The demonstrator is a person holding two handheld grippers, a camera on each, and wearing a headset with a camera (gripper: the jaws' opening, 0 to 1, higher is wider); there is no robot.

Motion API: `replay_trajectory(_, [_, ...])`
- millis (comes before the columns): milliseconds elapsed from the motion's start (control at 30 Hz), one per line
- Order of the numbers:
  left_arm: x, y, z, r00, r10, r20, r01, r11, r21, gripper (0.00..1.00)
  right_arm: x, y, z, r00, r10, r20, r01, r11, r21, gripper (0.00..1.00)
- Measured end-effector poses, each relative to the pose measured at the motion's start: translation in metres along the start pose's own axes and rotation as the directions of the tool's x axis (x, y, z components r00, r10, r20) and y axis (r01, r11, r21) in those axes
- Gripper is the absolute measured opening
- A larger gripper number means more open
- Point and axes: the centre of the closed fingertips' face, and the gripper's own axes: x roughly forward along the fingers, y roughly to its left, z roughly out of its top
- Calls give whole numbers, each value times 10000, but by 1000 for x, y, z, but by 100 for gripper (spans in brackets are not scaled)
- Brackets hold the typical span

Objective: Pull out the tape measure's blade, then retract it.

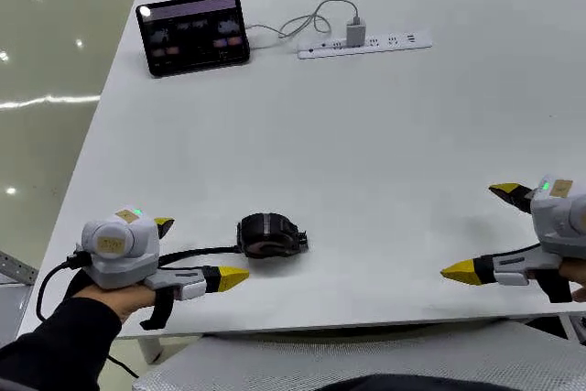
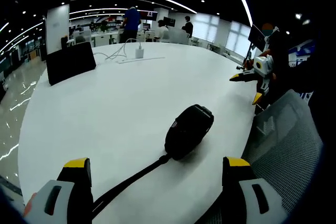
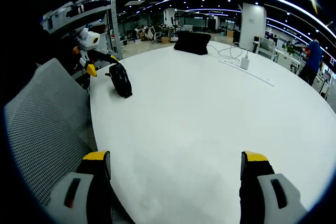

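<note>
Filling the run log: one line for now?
left gripper open, facing tape measure | right gripper open, apart | nothing gripped

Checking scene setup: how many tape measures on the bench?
1. The black tape measure lies near the front edge of the table, just ahead of the open left gripper.

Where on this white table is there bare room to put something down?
The widest bare patch is the middle of the white table, between the black tablet and white power strip at the far edge and the black tape measure near the front. The front strip from tape measure to right tongs is free too. Crowded by the left tongs.
</note>
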Motion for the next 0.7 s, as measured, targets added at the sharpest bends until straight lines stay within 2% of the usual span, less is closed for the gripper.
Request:
replay_trajectory(200, [-5, 7, -3, 9999, 62, -82, -64, 9998, -190, 100, -17, -11, -12, 9996, -294, -39, 295, 9994, 158, 99])
replay_trajectory(333, [-5, 4, -6, 9999, -73, -136, 70, 9997, -234, 100, -26, -17, -19, 9989, -472, 22, 471, 9982, 371, 100])
replay_trajectory(433, [-5, 3, -8, 9996, -152, -222, 144, 9993, -340, 100, -30, -19, -29, 9977, -639, -202, 644, 9976, 243, 100])
replay_trajectory(467, [-5, 5, -7, 9998, -28, -178, 23, 9996, -292, 100, -32, -19, -31, 9979, -629, -178, 634, 9975, 297, 100])
replay_trajectory(567, [-5, 2, -7, 9998, -87, -152, 82, 9994, -327, 100, -34, -17, -32, 9981, -604, -150, 608, 9976, 338, 100])
replay_trajectory(700, [-4, 0, -8, 9995, -123, -291, 115, 9996, -277, 100, -37, -18, -32, 9977, -676, -62, 678, 9968, 417, 100])
